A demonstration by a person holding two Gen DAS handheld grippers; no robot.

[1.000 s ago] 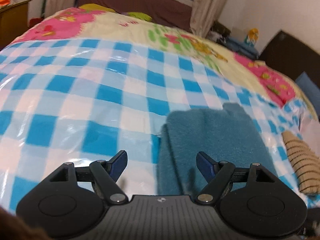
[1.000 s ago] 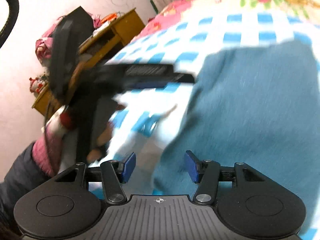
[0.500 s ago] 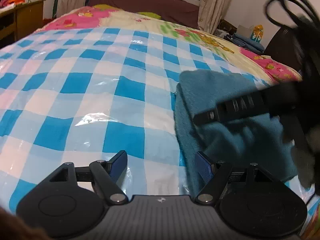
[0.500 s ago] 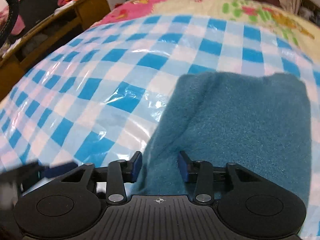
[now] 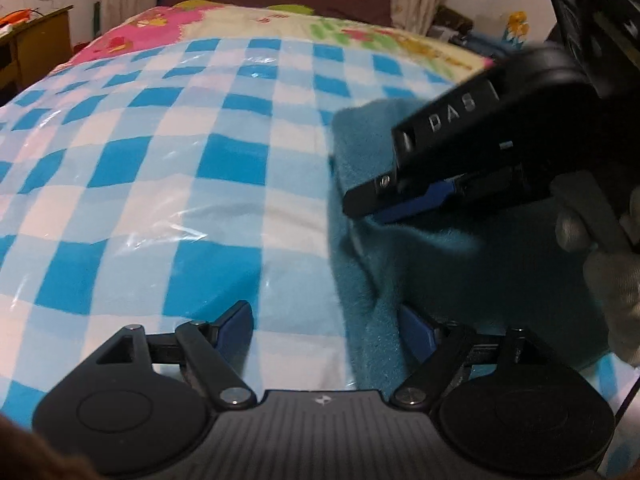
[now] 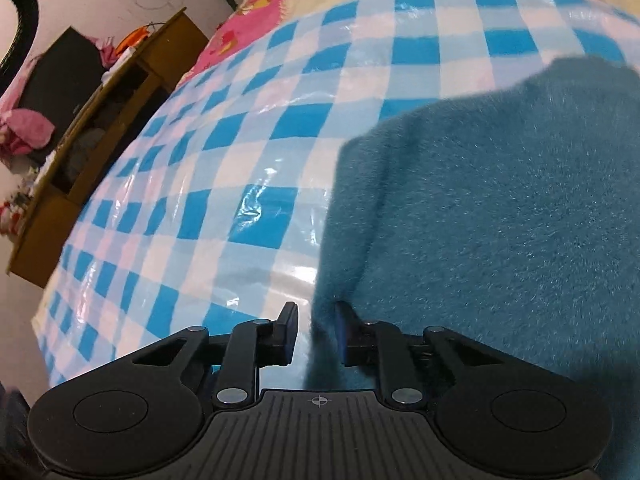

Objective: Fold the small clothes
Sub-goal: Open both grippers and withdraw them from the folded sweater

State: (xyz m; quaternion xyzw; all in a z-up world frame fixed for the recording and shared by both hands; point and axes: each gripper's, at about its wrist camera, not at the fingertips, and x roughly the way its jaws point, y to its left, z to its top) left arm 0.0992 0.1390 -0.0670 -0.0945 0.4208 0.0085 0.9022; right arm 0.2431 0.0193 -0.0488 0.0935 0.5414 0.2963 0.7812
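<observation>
Right tongs point(image 6: 316, 334) nearly together, pinching the left edge of the teal fleece garment point(image 6: 500, 200), which lies on the bed's checked plastic sheet point(image 6: 248, 152). Left tongs point(image 5: 328, 330) wide apart, straddling that edge.

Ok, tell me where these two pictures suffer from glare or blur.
Left wrist view: the right gripper is smeared by motion over the teal cloth; glare streaks the plastic sheet. Right wrist view: mostly sharp, glare patches on the sheet, edges bent by fisheye.
</observation>
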